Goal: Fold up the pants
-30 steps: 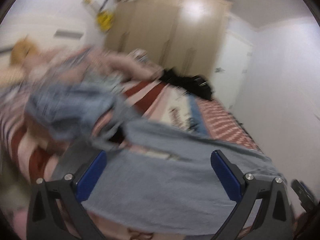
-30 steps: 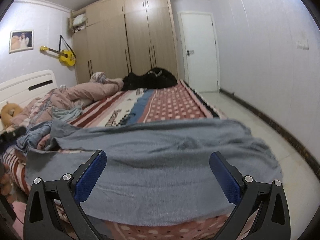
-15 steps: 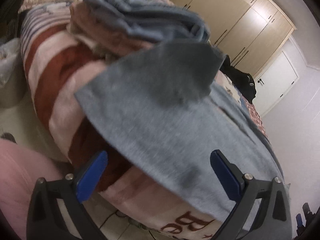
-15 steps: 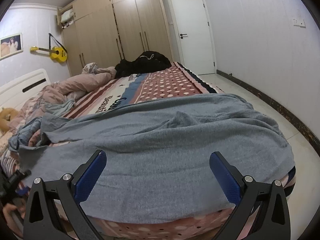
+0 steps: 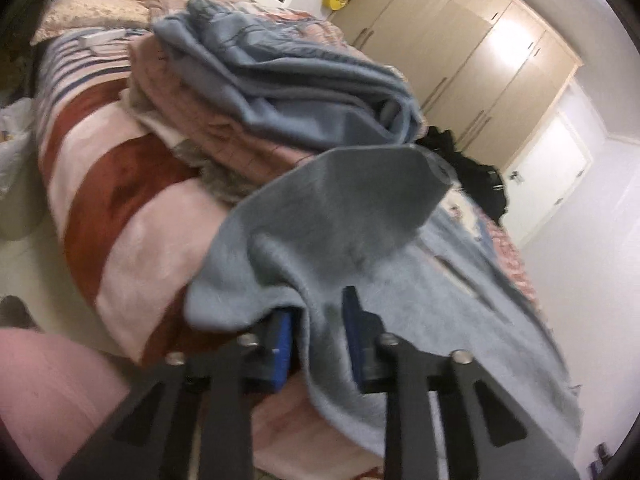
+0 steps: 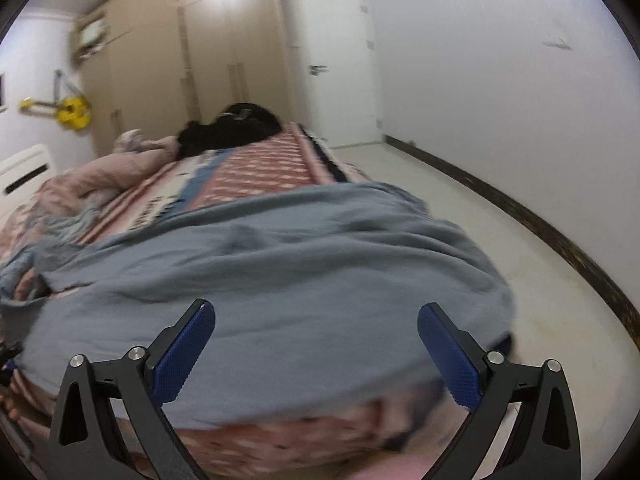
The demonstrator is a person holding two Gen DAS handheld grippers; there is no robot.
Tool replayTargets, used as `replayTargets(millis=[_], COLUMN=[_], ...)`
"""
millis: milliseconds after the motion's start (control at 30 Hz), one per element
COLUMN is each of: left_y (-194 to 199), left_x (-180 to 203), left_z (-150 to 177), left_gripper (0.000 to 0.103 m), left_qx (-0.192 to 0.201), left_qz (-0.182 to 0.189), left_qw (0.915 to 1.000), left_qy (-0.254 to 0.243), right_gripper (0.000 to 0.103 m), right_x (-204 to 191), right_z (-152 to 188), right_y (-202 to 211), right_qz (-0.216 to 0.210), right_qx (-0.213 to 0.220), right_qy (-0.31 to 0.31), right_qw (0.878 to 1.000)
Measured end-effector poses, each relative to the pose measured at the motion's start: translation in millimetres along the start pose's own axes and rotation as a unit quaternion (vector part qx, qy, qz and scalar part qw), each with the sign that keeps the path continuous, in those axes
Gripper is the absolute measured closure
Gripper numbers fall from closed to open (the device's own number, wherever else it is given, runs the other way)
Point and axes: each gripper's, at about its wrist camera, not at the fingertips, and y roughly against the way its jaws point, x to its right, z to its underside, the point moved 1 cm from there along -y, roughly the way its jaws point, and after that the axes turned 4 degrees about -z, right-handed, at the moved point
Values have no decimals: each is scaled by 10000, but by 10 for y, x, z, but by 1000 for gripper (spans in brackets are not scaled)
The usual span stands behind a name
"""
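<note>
two grippers work the pants (image 6: 280,280) spread on the bed (image 5: 132,216): left gripper (image 5: 318,332) is closing on an edge fold; right gripper (image 6: 316,344) hangs released. pinch fully before lifting.

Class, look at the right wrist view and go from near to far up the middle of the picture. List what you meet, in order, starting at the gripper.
right gripper, jaws wide open → grey pants spread on the bed → patterned bedspread → black bundle at the far end → wardrobe
</note>
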Motion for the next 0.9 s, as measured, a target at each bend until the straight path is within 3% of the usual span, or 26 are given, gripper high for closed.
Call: replayTargets(millis=[133,300,400,533,800,833,867,900], left_y=[11,145,263,386,594,616,633,655], left_x=[155,317,353,401,483,509,535,569], left_z=[-90,-169,-256,-325,-419,-450,-465,-482], left_gripper=[99,100,100,100,101,101,101,101], left_qx=[143,392,512,660,920,946,973,998], left_qz=[41,119,170,137,192,195,193,192], left_qw=[9997,9984,9976,9963,9929,9924,9918,9910], left_qy=[-173,-397,-436,-542,-726,-765,-806,-874], right_gripper=[6,14,24,26,73,88,95,95], right_x=[427,802,890,895,1032,1051,1048,1046], right_z=[105,250,334,340,212,189,181,155], right_y=[-66,-231,-374,-425,-494,-491,-472,-469], right_qz=[181,-227,-613,-626,-519,-452,-445,-454], right_qx=[-203,-592,-788,-755,-488,-436,-405,-363], right_qy=[-296,-963,-1296,-1354,-1870,-1909,-1913,-1915], right_qw=[9992,9933,9865,9859,9798,9796,9797,9798])
